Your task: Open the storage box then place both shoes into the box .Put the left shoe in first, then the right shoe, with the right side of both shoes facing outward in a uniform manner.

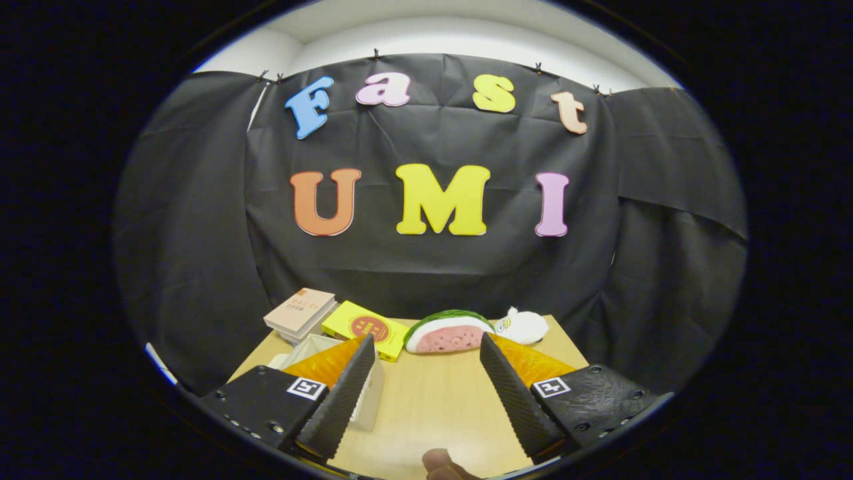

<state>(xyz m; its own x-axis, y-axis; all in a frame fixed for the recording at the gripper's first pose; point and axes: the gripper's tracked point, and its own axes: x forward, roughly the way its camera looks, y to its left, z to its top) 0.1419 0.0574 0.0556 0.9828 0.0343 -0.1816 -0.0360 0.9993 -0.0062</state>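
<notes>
Hovering released over bare tabletop [433, 407], jaws flank nothing; box [320, 347] (white, behind left finger) needs a square approach.

1. i'm looking into a staged recording booth, not a lived-in room: black cloth [426, 267] is clipped up as the back wall, with white wall [400, 33] above it.
2. a small wooden table [433, 407] carries props: books [301, 312], a watermelon-slice toy [448, 331], a white plush [523, 325].
</notes>
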